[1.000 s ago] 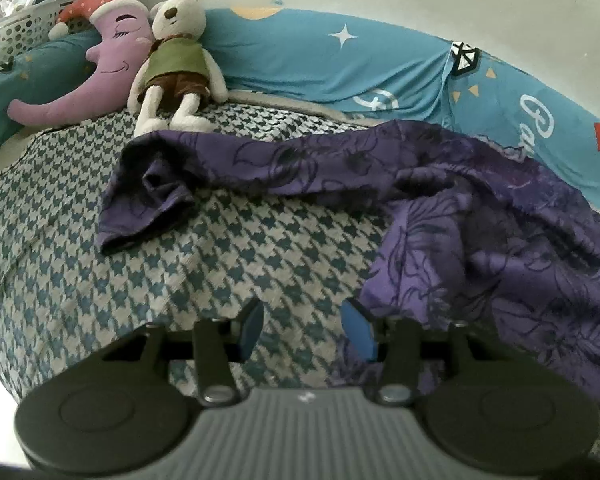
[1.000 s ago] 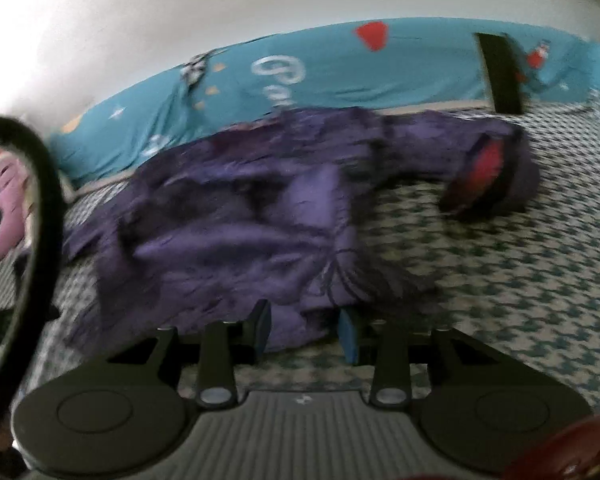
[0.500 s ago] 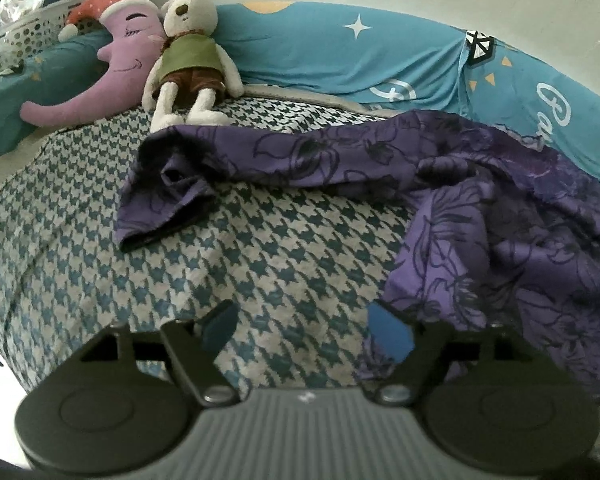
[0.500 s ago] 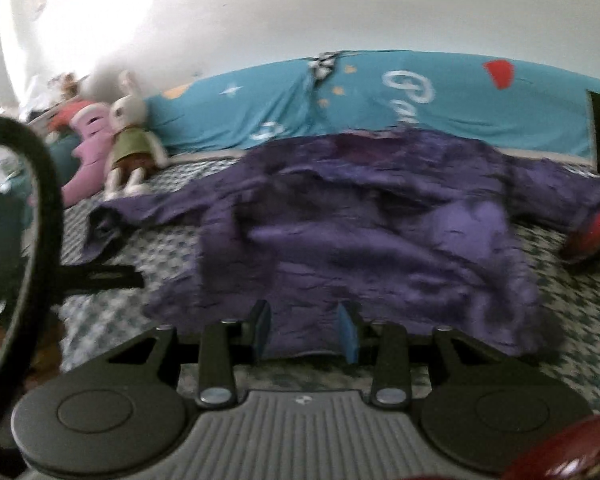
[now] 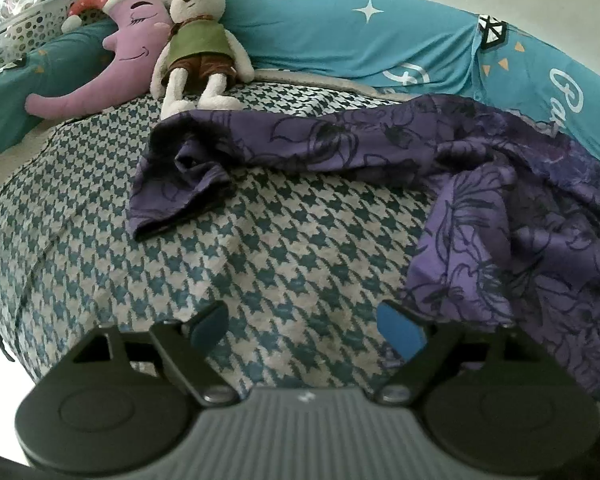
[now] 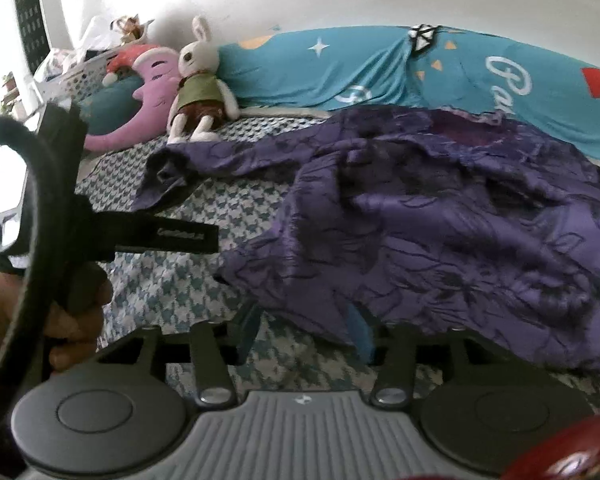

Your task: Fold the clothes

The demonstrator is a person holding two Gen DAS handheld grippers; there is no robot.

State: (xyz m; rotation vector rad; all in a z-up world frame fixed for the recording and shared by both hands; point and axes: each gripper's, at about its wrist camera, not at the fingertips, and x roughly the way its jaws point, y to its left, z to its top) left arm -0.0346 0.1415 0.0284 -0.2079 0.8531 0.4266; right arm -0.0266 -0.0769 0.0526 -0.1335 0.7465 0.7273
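Basket [image 5: 24, 28] beside purple garment [image 5: 520, 208]

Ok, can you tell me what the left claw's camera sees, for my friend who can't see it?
A crumpled purple flowery garment lies spread on a blue-and-white checked bed, one sleeve stretched toward a stuffed bunny and a purple moon pillow. The left claw hovers open over the bedspread, holding nothing.
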